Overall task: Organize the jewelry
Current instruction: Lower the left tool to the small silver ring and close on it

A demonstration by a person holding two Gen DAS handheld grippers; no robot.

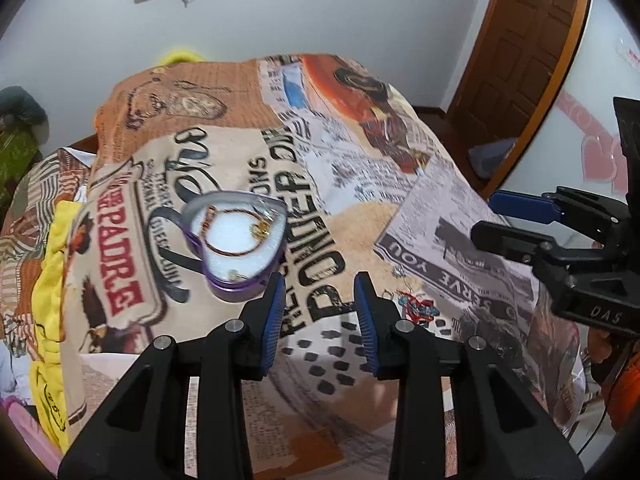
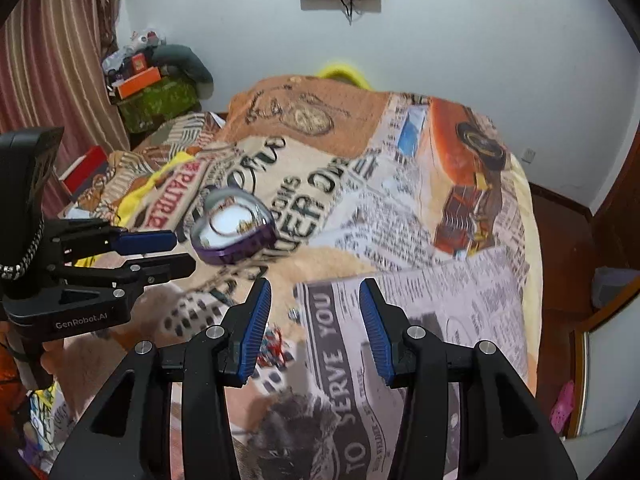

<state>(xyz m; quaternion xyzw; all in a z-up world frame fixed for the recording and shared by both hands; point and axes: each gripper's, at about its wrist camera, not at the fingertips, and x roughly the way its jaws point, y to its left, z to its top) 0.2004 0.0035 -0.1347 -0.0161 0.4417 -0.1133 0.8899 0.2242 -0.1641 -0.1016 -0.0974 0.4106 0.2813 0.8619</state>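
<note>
Grippers: left gripper [image 1: 320, 320] and right gripper [image 2: 314, 328] both stand with jaws apart, nothing between the pads. Heart-shaped purple box [image 1: 236, 240] rests on the printed blanket [image 1: 360, 220] covering the bed, holding a bracelet [image 1: 236, 228]. A red-and-blue trinket [image 1: 418, 307] lies on the blanket beside the left gripper.

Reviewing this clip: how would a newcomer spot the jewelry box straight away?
Start from the bed's newspaper-print blanket. Near its middle, by the big black lettering, sits a heart-shaped purple box, open, white-lined, with a thin bracelet inside. It is the only container there; the small red-and-blue trinket lies loose on the blanket.
</note>
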